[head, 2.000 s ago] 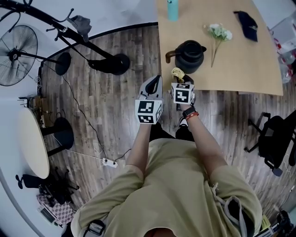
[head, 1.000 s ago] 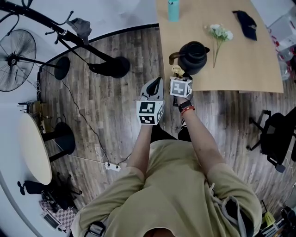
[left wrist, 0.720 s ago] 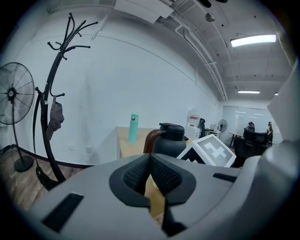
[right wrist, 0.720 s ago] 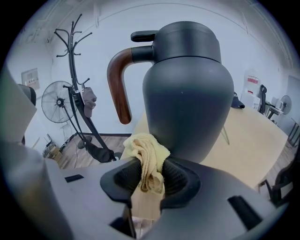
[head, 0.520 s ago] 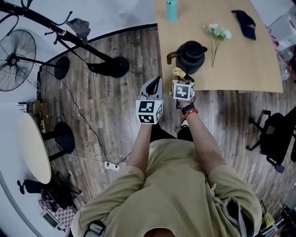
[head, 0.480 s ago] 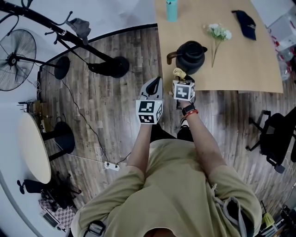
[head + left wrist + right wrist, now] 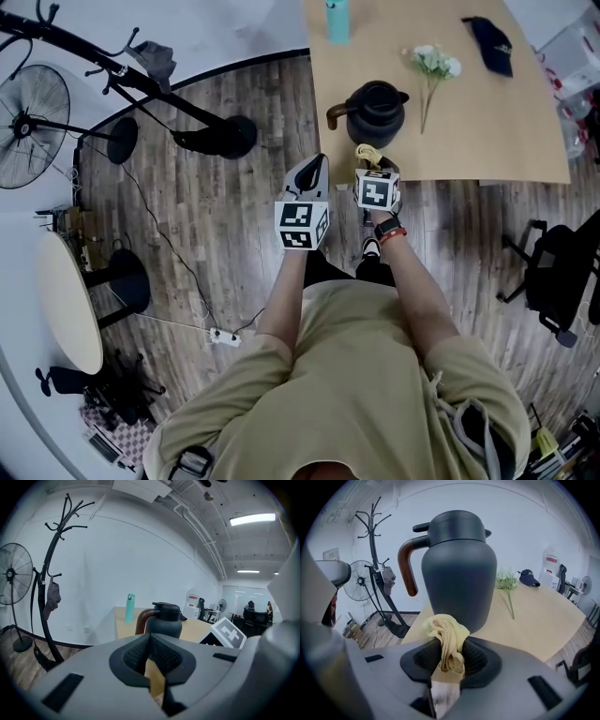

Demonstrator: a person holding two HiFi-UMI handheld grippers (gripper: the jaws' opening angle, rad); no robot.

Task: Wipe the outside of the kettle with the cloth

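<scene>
The right gripper [image 7: 449, 663] pinches the soft, floppy cloth [image 7: 446, 637], close to the dark kettle [image 7: 458, 569] at the near edge of the table [image 7: 534, 616]. The left gripper [image 7: 151, 660] looks squeezed together, empty. The kettle seems smooth and heavy; steady it by its brown handle [image 7: 407, 571].

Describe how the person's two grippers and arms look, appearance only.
Both the left gripper and right gripper have pale grey moulded shells, black ribbed fingers and a white cube with black square markers. No cables show. The person wears a khaki short-sleeved T-shirt and a dark watch with a red band on the right wrist.
</scene>
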